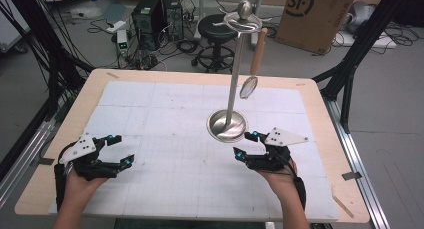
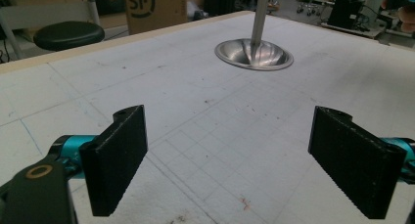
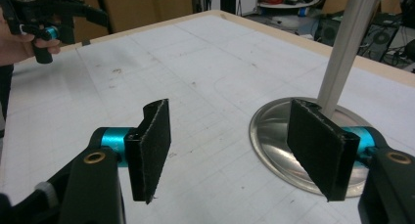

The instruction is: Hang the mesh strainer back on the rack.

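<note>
- Black pads of the left claw (image 1: 117,149) stand wide apart over bare bench, with nothing between them; in the left gripper view the pads (image 2: 117,155) frame only the gridded white sheet.
- White gridded sheet (image 1: 165,114) covers most of the wooden bench (image 1: 95,81), whose pale edge shows all round it.
- At the near edge, the person's left hand (image 1: 80,181) carries that claw at the left of the high view, well apart from the stand.
- Right claw (image 1: 246,145), carried by the right hand (image 1: 280,176), is spread wide and grips nothing; its jaws point toward the stand from just beside the base.
- In the right gripper view one pad (image 3: 318,145) sits over the rim of the base, the other pad over the white sheet; whether either touches the metal cannot be told.
- Steel stand (image 1: 234,84) rises upright from a round dished base (image 1: 227,124) near the middle of the bench, slightly to the right.
- A ball and ring cap the pole (image 1: 243,11), and a small oval piece (image 1: 248,86) with a wooden handle hangs beside it.
- Beyond the bench stand a black stool (image 1: 217,31) and a cardboard box (image 1: 315,14) on the floor.
</note>
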A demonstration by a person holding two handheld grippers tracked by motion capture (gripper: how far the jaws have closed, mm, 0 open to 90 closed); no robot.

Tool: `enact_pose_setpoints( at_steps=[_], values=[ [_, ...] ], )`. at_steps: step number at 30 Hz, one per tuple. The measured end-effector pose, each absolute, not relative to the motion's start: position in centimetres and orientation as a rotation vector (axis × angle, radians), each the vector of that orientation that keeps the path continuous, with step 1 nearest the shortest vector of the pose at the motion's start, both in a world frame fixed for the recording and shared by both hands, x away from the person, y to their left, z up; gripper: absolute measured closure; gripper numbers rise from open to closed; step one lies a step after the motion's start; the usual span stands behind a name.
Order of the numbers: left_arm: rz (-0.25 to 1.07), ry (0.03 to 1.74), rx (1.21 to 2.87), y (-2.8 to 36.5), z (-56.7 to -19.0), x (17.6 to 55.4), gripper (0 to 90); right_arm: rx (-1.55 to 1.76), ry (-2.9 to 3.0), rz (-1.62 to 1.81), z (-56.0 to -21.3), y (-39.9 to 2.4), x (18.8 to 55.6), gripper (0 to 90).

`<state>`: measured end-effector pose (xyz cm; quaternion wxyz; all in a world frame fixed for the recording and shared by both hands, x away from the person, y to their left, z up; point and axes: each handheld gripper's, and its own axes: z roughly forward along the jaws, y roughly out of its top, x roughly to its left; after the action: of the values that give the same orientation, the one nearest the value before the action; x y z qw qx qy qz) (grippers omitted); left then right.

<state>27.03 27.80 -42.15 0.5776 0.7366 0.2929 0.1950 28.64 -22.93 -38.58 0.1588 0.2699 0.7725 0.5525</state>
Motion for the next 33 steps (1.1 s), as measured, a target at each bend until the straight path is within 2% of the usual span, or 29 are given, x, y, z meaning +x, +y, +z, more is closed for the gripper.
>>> enact_pose_setpoints(
  at_steps=[25, 33],
  values=[
    [0.45, 0.671, 1.724, 27.4, -42.1, 27.2, 15.2, 0.837, 2.265, 1.592, -40.5, -23.1, 28.5, 21.2],
    [0.451, 0.67, 1.72, 27.4, -42.0, 27.1, 15.2, 0.832, 2.286, 1.575, -40.8, -22.8, 28.6, 21.1]
  ],
)
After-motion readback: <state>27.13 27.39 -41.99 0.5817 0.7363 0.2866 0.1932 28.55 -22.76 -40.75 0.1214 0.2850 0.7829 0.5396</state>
